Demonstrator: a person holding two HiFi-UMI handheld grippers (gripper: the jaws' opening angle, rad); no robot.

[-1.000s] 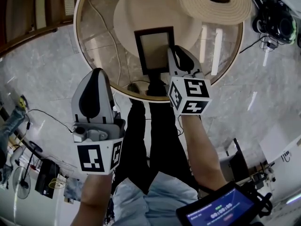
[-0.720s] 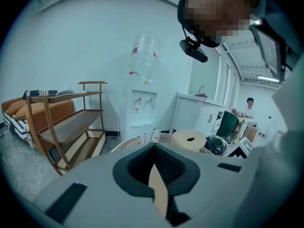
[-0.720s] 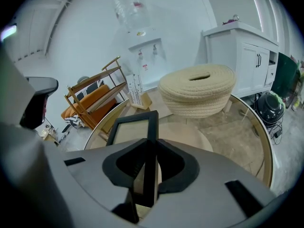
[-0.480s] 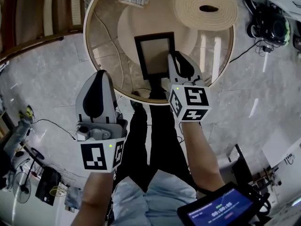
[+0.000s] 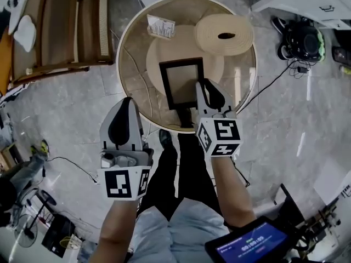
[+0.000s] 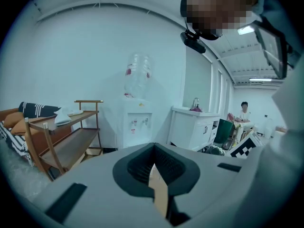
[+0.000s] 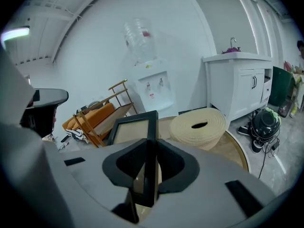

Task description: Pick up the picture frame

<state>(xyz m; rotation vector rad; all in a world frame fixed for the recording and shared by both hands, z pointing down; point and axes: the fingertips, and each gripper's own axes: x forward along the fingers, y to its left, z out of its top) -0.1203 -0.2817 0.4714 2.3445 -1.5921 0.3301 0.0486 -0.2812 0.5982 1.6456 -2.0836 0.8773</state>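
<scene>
A black picture frame [image 5: 181, 81] with a pale centre hangs above the round glass table [image 5: 118, 64], held by its near right edge. My right gripper [image 5: 207, 89] is shut on that edge. In the right gripper view the frame [image 7: 130, 129] stands on edge between the dark pads [image 7: 168, 163] of the right gripper [image 7: 149, 151]. My left gripper [image 5: 125, 122] hovers over the floor to the left of the table, apart from the frame. In the left gripper view its jaws [image 6: 153, 158] meet at the tips and hold nothing.
A beige foam roll [image 5: 224, 34] and a small packet [image 5: 160, 26] lie on the table's far side. A wooden bench [image 5: 60, 26] stands to the left, a black bag [image 5: 301, 40] and cables to the right. A water dispenser [image 7: 154, 91] and white cabinet [image 7: 237, 80] line the wall.
Both grippers have risen, the right one carrying the frame up with it. The table now looks smaller and farther below. Neither gripper's jaws changed.
</scene>
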